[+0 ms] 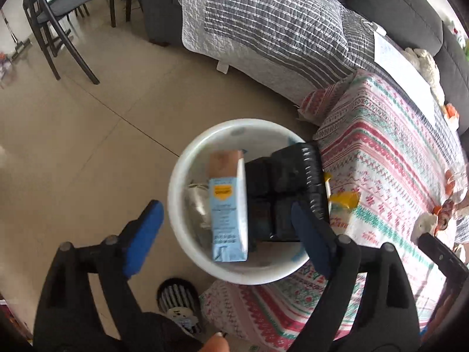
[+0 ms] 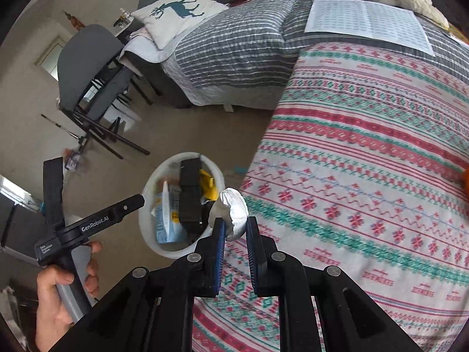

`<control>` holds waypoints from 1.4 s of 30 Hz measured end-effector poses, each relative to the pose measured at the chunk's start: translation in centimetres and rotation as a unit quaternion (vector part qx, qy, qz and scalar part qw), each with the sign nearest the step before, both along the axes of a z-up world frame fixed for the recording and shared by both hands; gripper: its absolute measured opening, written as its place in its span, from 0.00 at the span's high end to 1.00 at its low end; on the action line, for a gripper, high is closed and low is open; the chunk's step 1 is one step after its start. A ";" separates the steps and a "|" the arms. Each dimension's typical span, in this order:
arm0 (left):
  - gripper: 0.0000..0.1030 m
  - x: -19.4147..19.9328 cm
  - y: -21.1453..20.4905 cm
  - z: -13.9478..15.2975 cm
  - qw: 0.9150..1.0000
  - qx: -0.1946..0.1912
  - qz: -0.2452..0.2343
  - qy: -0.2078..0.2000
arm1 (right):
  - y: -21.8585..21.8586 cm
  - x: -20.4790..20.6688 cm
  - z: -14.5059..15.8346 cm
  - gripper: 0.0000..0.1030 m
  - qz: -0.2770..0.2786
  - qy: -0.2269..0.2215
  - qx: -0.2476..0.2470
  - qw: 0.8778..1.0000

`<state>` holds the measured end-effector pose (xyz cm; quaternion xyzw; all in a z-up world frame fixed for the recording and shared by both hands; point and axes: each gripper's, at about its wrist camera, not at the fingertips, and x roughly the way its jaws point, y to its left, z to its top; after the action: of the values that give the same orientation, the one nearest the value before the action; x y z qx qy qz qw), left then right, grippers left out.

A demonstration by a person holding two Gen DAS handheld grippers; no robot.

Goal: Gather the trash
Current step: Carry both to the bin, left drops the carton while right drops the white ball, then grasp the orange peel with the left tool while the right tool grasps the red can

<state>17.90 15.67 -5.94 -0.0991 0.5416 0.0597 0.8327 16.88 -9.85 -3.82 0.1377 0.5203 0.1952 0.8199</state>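
Note:
A white bin [image 1: 187, 158] stands on the floor against the table's edge. In it lie a light blue carton [image 1: 227, 214], a black plastic tray [image 1: 287, 187] and, at the rim, a yellow wrapper [image 1: 344, 199]. My left gripper [image 1: 225, 231] hovers over the bin, open wide; its blue pads [image 1: 143, 234] touch nothing and the carton rests below them. In the right wrist view, my right gripper [image 2: 236, 226] is shut on a crumpled white paper wad [image 2: 233, 214], above the tablecloth just right of the bin [image 2: 146, 226].
A table with a red and green patterned cloth [image 1: 381, 161] fills the right side. Behind it is a sofa with a grey striped quilt [image 1: 263, 29] and a printed sheet [image 2: 366, 20]. Dark chairs [image 1: 58, 14] stand far left on tiled floor. A slippered foot [image 1: 176, 302] is near the bin.

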 end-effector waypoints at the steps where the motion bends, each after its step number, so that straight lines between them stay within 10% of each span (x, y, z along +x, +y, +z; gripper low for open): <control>1: 0.11 -0.2 0.1 0.1 1.000 0.011 0.000 0.001 | 0.5 0.0 -0.1 0.85 0.004 0.001 0.001 1.000; 17: 0.03 -3.0 4.2 -0.4 0.996 0.089 -0.001 0.019 | 9.3 1.2 -3.0 0.85 0.060 0.023 0.022 0.998; 23: 0.03 -3.3 4.7 -0.5 0.996 0.087 -0.007 0.019 | 10.4 1.5 -3.3 0.71 0.064 0.022 0.036 0.997; 26: 0.03 -3.4 4.6 -0.5 0.996 0.088 -0.013 0.019 | 9.8 1.4 -3.1 0.48 0.053 0.018 0.030 0.998; 42: 0.03 -3.4 0.8 1.0 0.996 0.075 -0.050 0.002 | 0.1 0.2 -0.5 0.30 -0.043 0.003 -0.002 0.999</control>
<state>14.50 16.45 -4.95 -0.0090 0.5411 0.0591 0.8389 17.07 -9.76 -4.32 0.1590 0.5167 0.1588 0.8261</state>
